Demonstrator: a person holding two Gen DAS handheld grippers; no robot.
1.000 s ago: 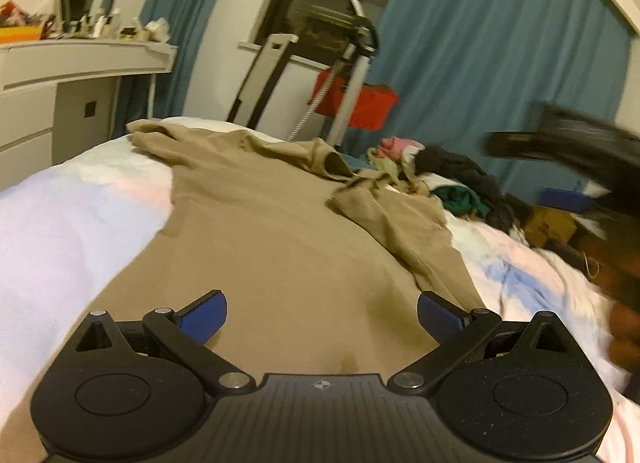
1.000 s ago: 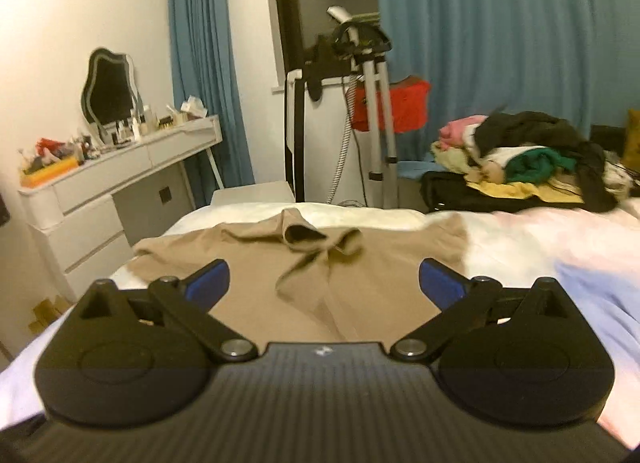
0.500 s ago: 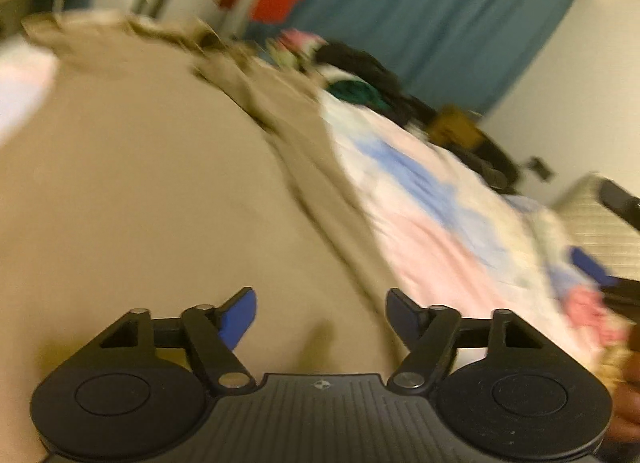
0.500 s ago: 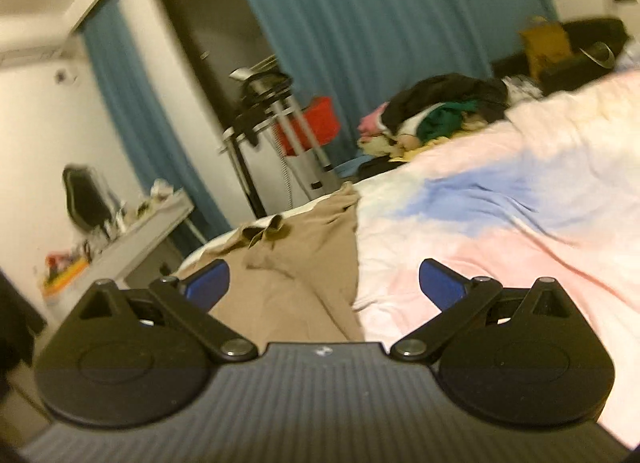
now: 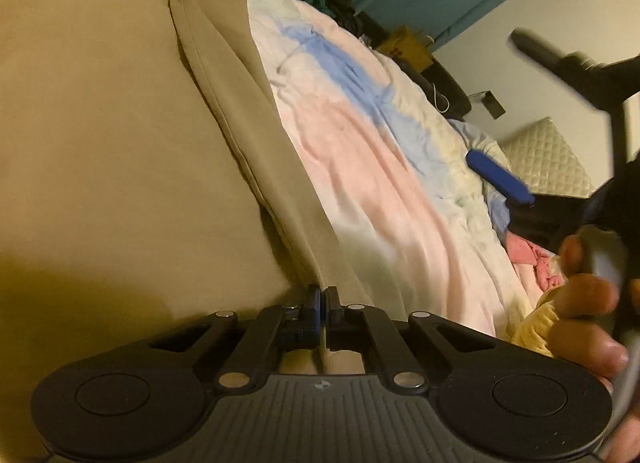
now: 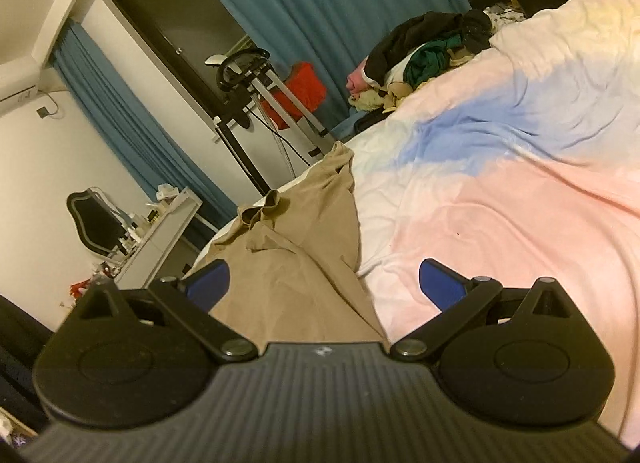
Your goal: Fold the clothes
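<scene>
A large tan knit garment (image 5: 120, 111) lies spread flat on a bed covered by a pastel pink, blue and white quilt (image 5: 372, 167). In the left wrist view it fills the left half of the frame, and its long axis runs from the camera away toward the far end of the bed, where its upper part is bunched into folds. A narrower strip of the same fabric, apparently a sleeve, lies folded along its right edge, parallel to that axis.

The left gripper (image 5: 323, 305) sits low against the garment's near edge. Its 2 blue-padded fingers are pressed together with a thin fold of tan cloth running between them, so it is clamped on the garment.

The right gripper (image 6: 324, 281) hangs above the near right side of the garment, tilted so the room leans. Its blue pads (image 6: 440, 283) stand wide apart with nothing between them; 1 is over tan cloth, the other over the quilt. In the left wrist view a hand (image 5: 588, 295) grips this tool's handle at the right edge.

A heap of mixed dark, green and pale clothes (image 6: 432, 51) rests just beyond the bed's far end, before blue curtains (image 6: 340, 3). No bin or basket is visible.
</scene>
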